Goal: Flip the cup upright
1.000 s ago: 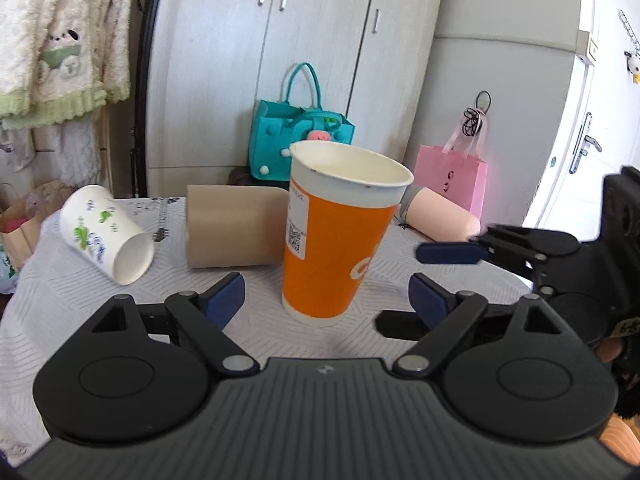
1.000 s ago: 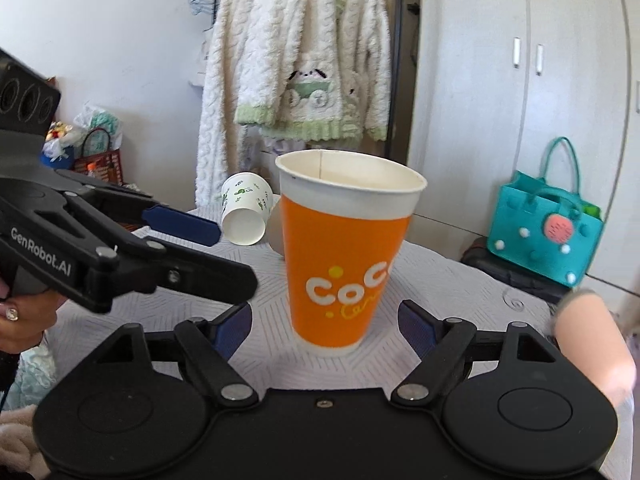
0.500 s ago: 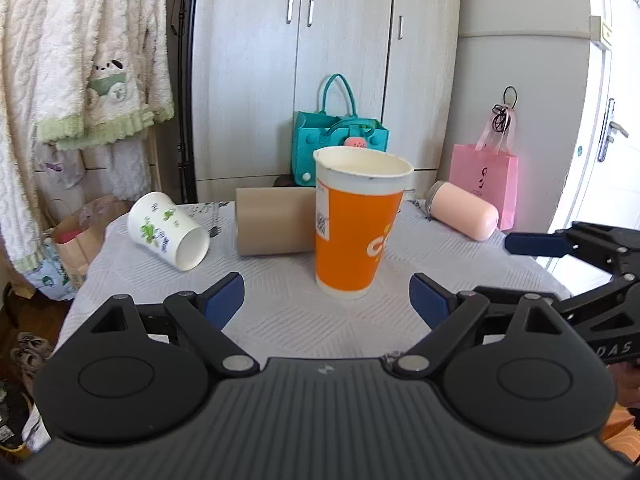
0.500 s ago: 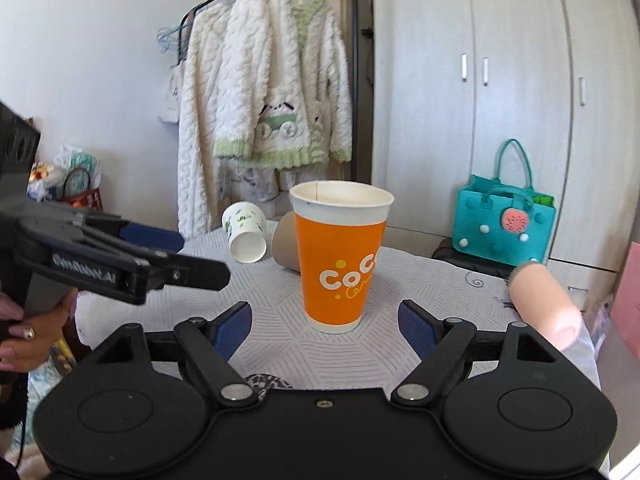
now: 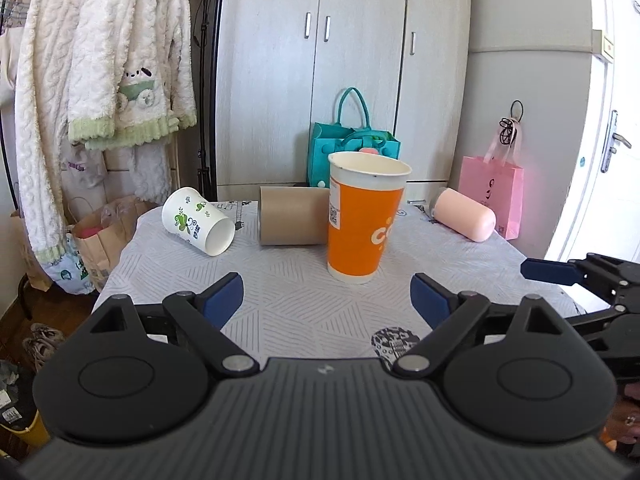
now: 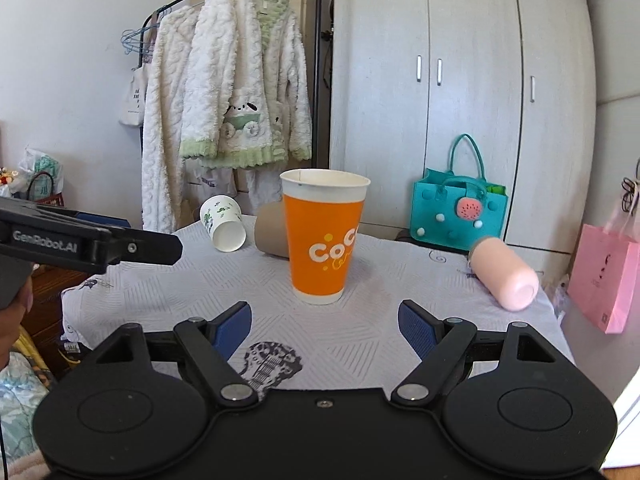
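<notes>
An orange paper cup (image 5: 365, 218) stands upright on the table, mouth up; it also shows in the right wrist view (image 6: 325, 238). My left gripper (image 5: 328, 296) is open and empty, well back from the cup. My right gripper (image 6: 325, 326) is open and empty, also back from it. A brown cup (image 5: 292, 216) lies on its side behind the orange cup. A white cup with green print (image 5: 198, 221) lies on its side at the left. A pink cup (image 5: 464, 216) lies on its side at the right.
The table (image 5: 288, 300) has a pale patterned cloth with a guitar print near the front edge. Teal (image 5: 352, 148) and pink (image 5: 490, 188) bags stand behind it by a wardrobe. Fleece coats (image 5: 100, 80) hang at the left. The right gripper shows at the right of the left wrist view (image 5: 580, 276).
Both grippers have drawn back from the orange cup, which now looks smaller and farther away. The cup stays upright where it was.
</notes>
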`<state>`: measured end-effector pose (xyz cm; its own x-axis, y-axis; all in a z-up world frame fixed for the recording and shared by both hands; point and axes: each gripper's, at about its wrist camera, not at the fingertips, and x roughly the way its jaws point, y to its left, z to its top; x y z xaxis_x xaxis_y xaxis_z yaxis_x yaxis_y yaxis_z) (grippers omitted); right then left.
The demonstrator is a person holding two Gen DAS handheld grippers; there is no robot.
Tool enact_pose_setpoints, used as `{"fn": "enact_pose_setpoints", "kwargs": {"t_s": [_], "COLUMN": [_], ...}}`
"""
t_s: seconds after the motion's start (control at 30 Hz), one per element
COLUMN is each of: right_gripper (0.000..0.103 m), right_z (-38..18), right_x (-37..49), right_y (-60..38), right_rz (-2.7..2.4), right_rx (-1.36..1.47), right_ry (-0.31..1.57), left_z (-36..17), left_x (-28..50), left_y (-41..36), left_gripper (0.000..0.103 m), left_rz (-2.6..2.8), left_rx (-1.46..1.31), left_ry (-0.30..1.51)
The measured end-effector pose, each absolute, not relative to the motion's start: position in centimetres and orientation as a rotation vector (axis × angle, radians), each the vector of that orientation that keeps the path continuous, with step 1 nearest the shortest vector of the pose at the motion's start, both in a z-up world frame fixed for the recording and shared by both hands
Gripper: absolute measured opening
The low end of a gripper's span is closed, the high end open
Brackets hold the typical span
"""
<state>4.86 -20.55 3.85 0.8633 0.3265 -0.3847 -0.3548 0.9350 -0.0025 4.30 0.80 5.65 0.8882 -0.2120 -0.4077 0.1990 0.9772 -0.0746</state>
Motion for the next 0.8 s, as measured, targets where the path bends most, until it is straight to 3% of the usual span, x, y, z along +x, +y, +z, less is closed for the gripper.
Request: {"fn": "enact_pose_setpoints", "kwargs": {"t_s": [0.2, 0.37, 0.8], "right_gripper": [0.087, 0.103, 0.103], "right_z": [3.3, 3.2, 2.6], "right_x": [3.8, 3.1, 3.0], "right_y": [-20.6, -20.6, -20.8], "right_rz": [0.312, 0.271, 0.105], "right_rx": [-0.020, 0.015, 0.015], "right_ry": [0.394, 0.360, 0.354], "left_z": [5.6, 5.0, 3.5], "left_x": [3.1, 3.1, 3.3], "left_y": [1.0, 0.9, 0.8], "left_gripper": [0.093, 0.100, 0.103], "left_rz": [-0.192, -0.176, -0.106], "left_rx": [-0.026, -0.047, -0.051], "left_ry": [0.417, 0.427, 0.410]}}
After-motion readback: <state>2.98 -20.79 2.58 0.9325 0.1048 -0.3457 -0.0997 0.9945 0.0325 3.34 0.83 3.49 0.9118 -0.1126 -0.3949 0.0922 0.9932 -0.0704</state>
